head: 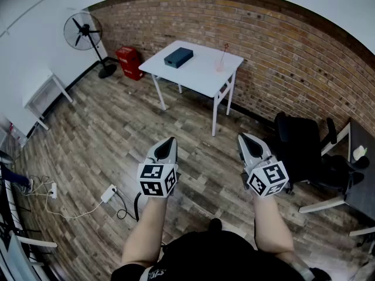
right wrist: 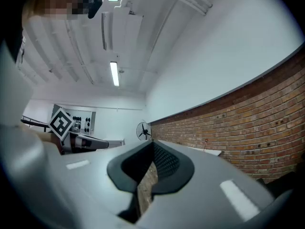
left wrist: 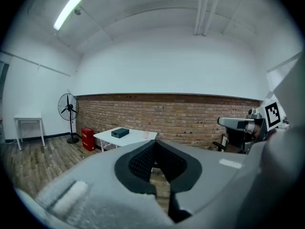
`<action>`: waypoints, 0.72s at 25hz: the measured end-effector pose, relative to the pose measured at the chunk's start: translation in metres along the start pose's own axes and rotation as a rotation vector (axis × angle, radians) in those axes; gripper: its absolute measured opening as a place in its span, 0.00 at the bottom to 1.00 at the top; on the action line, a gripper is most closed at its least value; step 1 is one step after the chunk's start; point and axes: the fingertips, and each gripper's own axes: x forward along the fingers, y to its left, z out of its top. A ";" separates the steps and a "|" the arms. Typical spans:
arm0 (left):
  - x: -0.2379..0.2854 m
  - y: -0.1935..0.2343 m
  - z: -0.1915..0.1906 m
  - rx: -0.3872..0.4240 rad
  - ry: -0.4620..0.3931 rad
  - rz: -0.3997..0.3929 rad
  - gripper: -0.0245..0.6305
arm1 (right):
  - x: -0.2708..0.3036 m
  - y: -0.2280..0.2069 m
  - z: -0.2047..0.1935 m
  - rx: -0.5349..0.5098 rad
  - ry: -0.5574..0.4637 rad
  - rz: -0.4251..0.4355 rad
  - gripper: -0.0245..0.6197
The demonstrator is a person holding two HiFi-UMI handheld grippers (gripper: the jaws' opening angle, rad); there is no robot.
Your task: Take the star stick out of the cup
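Note:
The star stick stands upright in a small clear cup on the white table by the brick wall, far ahead of me. My left gripper and right gripper are held side by side at waist height over the wooden floor, well short of the table. Both are shut, with nothing between their jaws. In the left gripper view the cup is tiny on the table beyond the closed tips. The right gripper view has the stick's red star past its closed tips.
A dark box lies on the table. A red container and a standing fan are at the left of it. A black office chair and a desk edge are at my right. Cables and a power strip lie on the floor at my left.

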 end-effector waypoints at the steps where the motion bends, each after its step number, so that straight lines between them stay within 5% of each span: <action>1: 0.003 -0.002 0.000 -0.001 0.001 -0.005 0.04 | -0.001 -0.004 0.000 -0.002 0.002 -0.001 0.03; 18: 0.034 -0.042 -0.007 -0.020 0.010 0.000 0.05 | -0.023 -0.056 -0.014 0.043 0.017 0.013 0.04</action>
